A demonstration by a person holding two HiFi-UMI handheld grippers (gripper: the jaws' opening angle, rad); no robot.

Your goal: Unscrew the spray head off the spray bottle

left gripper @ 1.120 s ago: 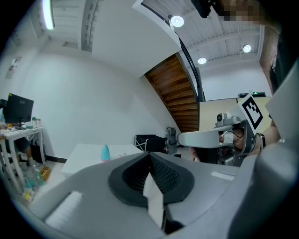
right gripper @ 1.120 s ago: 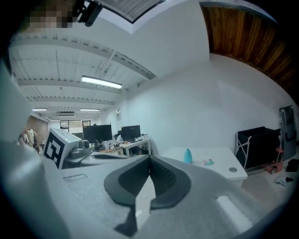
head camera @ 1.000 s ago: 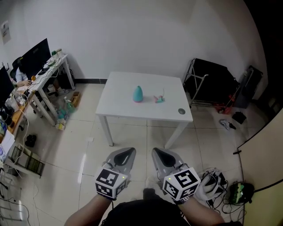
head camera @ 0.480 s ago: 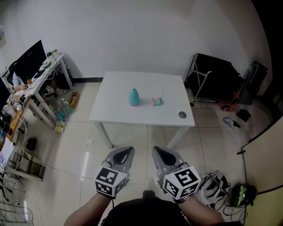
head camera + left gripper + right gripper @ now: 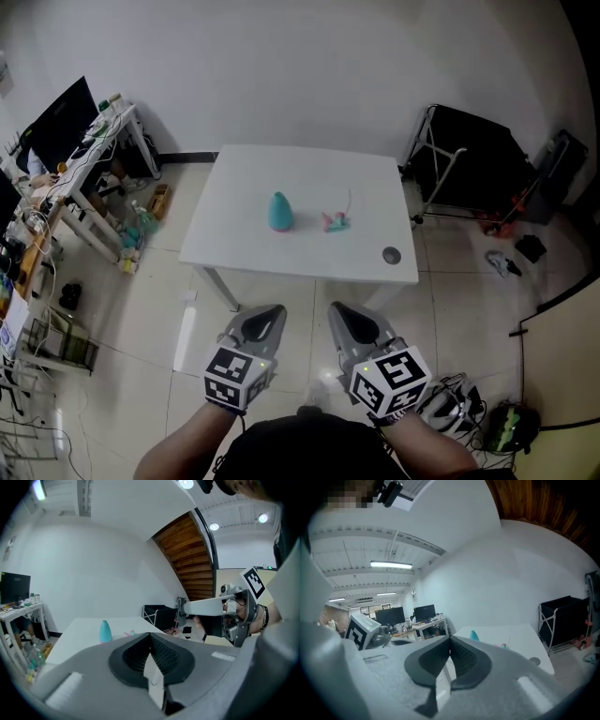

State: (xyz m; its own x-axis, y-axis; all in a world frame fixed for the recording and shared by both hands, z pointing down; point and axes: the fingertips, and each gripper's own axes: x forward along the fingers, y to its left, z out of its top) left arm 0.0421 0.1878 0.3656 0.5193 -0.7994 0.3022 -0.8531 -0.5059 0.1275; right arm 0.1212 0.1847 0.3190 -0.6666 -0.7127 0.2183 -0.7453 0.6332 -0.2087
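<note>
Spray bottle (image 5: 279,211) stands on the counter (image 5: 234,239) beside a small pink piece (image 5: 336,222); left claw (image 5: 262,323) and right claw (image 5: 352,323), both clenched on nothing, hang well short of the counter, so closing in and opening up likely comes first.

White table (image 5: 239,234), teal bottle (image 5: 279,212) upright, spray head (image 5: 336,222) beside (apart), grey disc (image 5: 391,254) near corner

White table (image 5: 234,239), grey disc (image 5: 391,254) near its corner, cluttered desk (image 5: 105,129), black rack (image 5: 473,150)
</note>
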